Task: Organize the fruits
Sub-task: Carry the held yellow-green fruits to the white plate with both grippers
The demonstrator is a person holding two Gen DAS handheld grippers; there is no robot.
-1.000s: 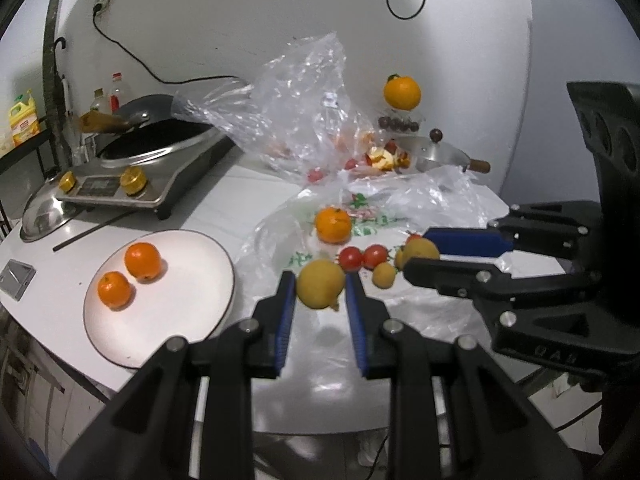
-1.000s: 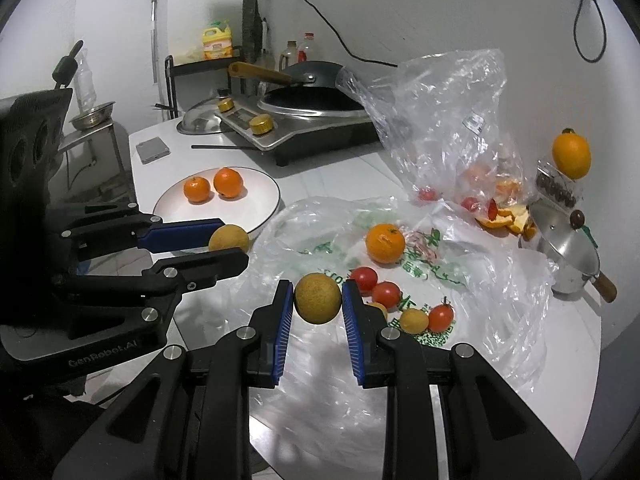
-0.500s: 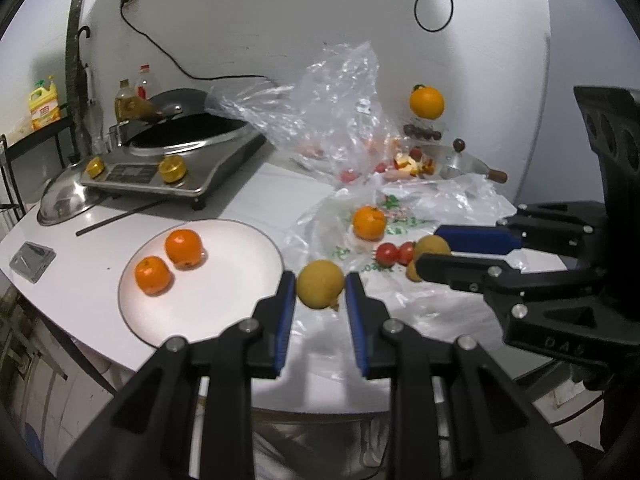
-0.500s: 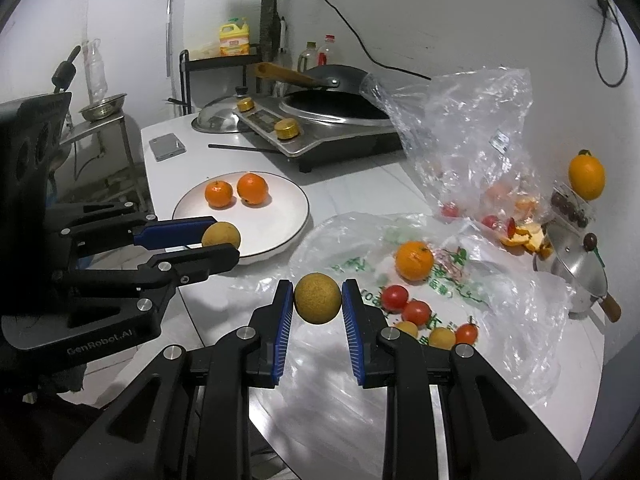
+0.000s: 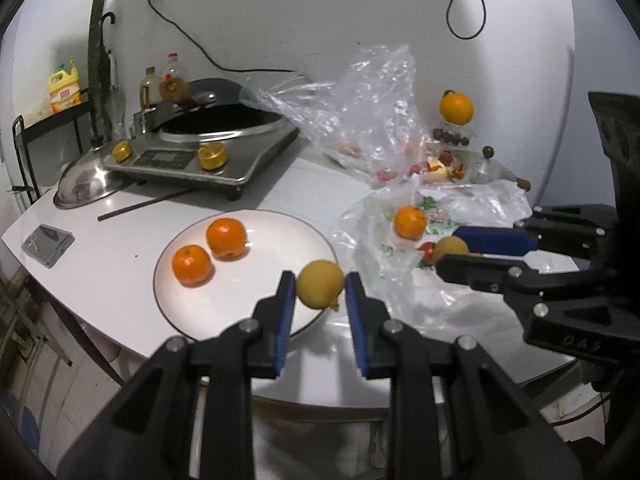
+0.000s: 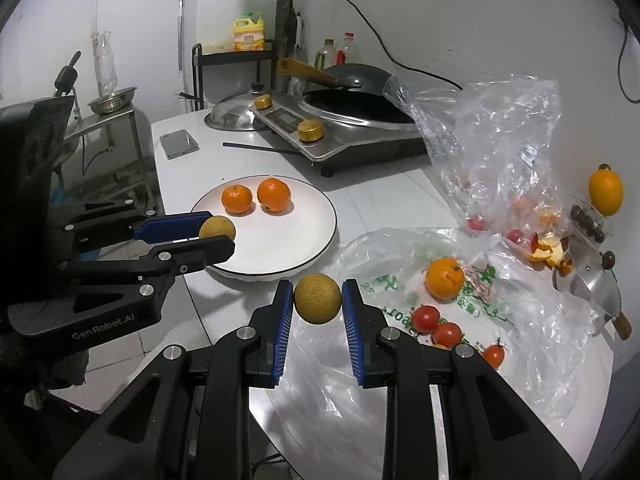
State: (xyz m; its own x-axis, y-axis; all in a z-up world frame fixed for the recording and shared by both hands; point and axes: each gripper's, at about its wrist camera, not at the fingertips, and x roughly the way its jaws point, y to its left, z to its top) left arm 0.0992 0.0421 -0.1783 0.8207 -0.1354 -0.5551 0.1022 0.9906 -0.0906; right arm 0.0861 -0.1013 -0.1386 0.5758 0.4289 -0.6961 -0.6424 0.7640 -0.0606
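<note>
My left gripper (image 5: pixel 320 289) is shut on a yellow-brown round fruit (image 5: pixel 320 290) and holds it over the right edge of the white plate (image 5: pixel 240 304). Two oranges (image 5: pixel 226 238) lie on the plate's far left part. My right gripper (image 6: pixel 317 298) is shut on a second yellow-brown fruit (image 6: pixel 317 298), in the air just right of the plate (image 6: pixel 280 246). A loose orange (image 6: pixel 444 278) and red tomatoes (image 6: pixel 436 326) lie on a flat plastic bag (image 6: pixel 520 320). The left gripper also shows in the right wrist view (image 6: pixel 216 234).
An induction cooker with a black wok (image 5: pixel 216 136) stands at the back left, a steel lid (image 5: pixel 84 184) beside it. A crumpled clear bag (image 5: pixel 360 108), a small pot with lid (image 6: pixel 596 292), an orange (image 6: pixel 606 188) and peel scraps are at the back right. A phone (image 6: pixel 179 143) lies near the table edge.
Both grippers, each still holding its fruit, have moved left from over the plastic bag toward the plate. The left one is now over the plate's edge.
</note>
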